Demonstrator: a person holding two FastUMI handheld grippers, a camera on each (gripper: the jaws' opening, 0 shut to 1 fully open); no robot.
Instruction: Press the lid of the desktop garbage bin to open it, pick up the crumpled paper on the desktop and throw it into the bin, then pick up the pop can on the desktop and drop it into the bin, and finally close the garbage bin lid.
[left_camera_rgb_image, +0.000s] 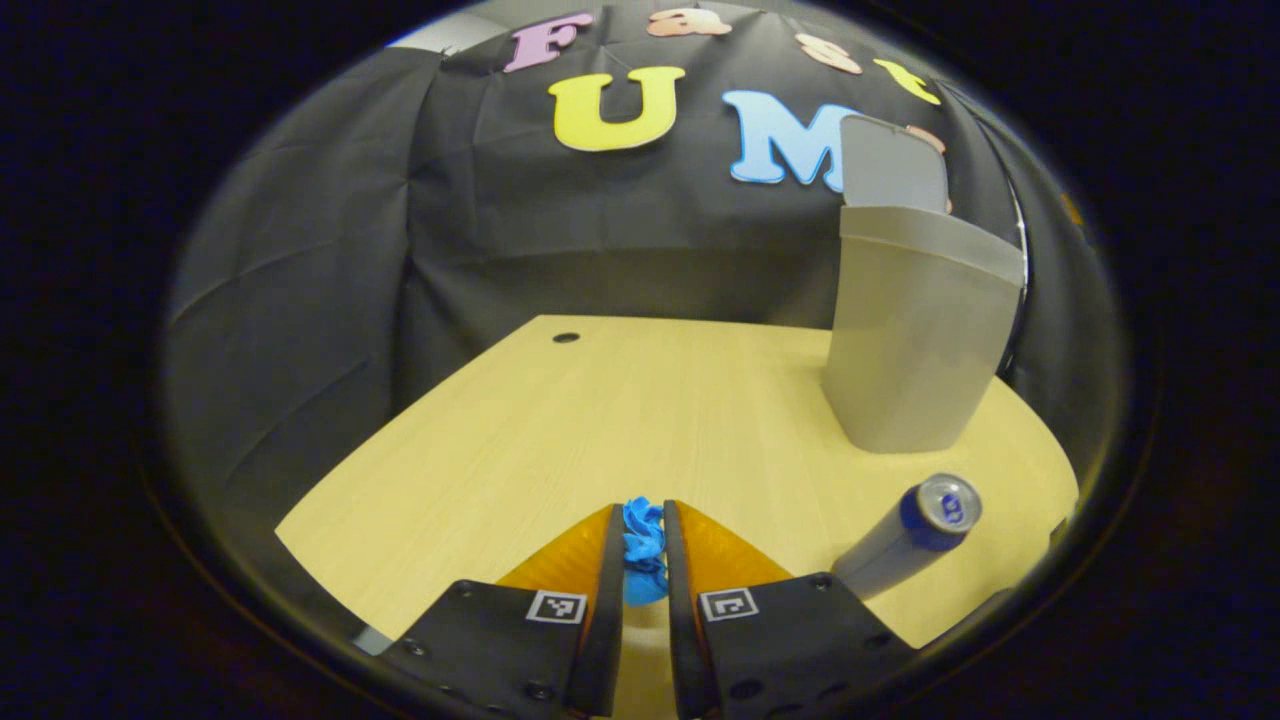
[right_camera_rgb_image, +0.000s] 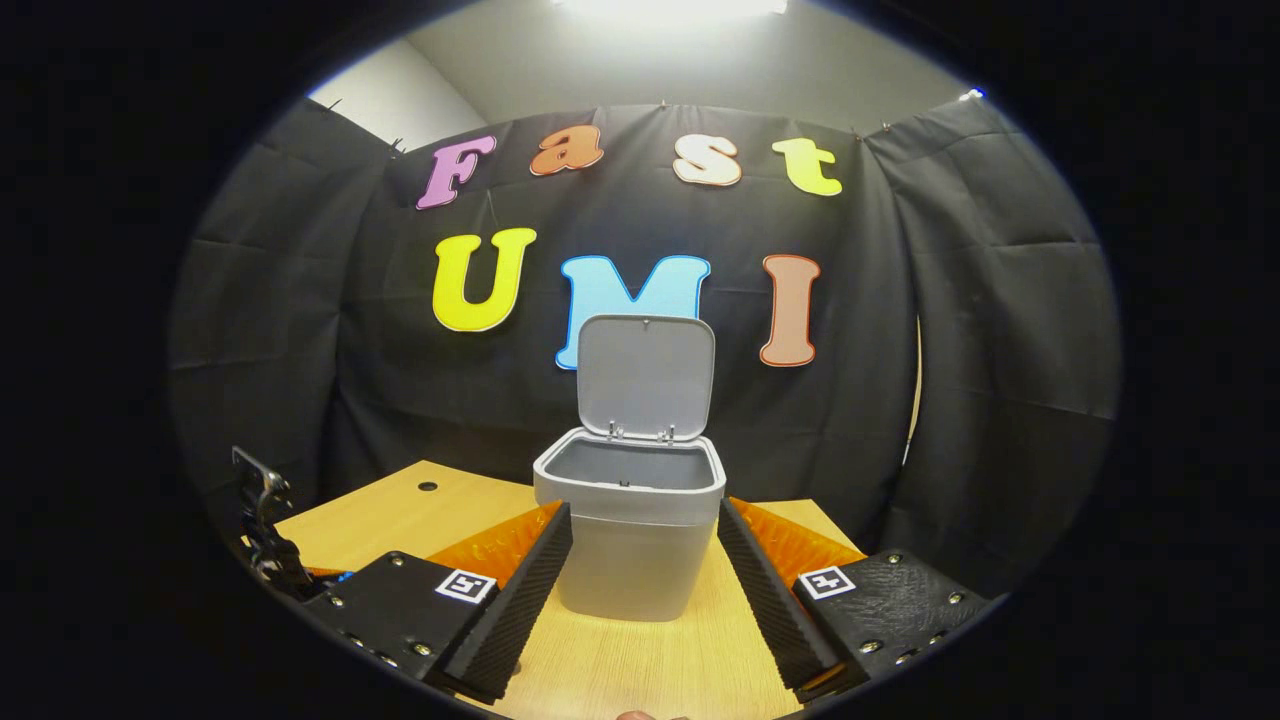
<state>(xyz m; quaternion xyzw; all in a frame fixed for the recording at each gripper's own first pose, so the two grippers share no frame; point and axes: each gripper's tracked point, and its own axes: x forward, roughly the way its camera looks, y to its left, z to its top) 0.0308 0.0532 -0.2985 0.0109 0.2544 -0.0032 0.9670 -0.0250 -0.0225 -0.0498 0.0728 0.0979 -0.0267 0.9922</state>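
Left tool (left_camera_rgb_image: 644, 545) pinches the crumpled paper (left_camera_rgb_image: 643, 550) low over the table (left_camera_rgb_image: 560, 420) — soft, featherlight, needs only mid-wad pressure. Right tool (right_camera_rgb_image: 645, 560) spread, facing the open bin (right_camera_rgb_image: 630, 520) — pop can (left_camera_rgb_image: 905, 535) waits.

a staged recording booth rather than a lived-in room: black cloth (right_camera_rgb_image: 1000, 300) hangs pinned as a backdrop around a pale wooden desktop (left_camera_rgb_image: 620, 420) with a cable hole (left_camera_rgb_image: 566, 337), plain grey walls (right_camera_rgb_image: 620, 60) rise behind it, and a bright ceiling light (right_camera_rgb_image: 680, 8) glares overhead.
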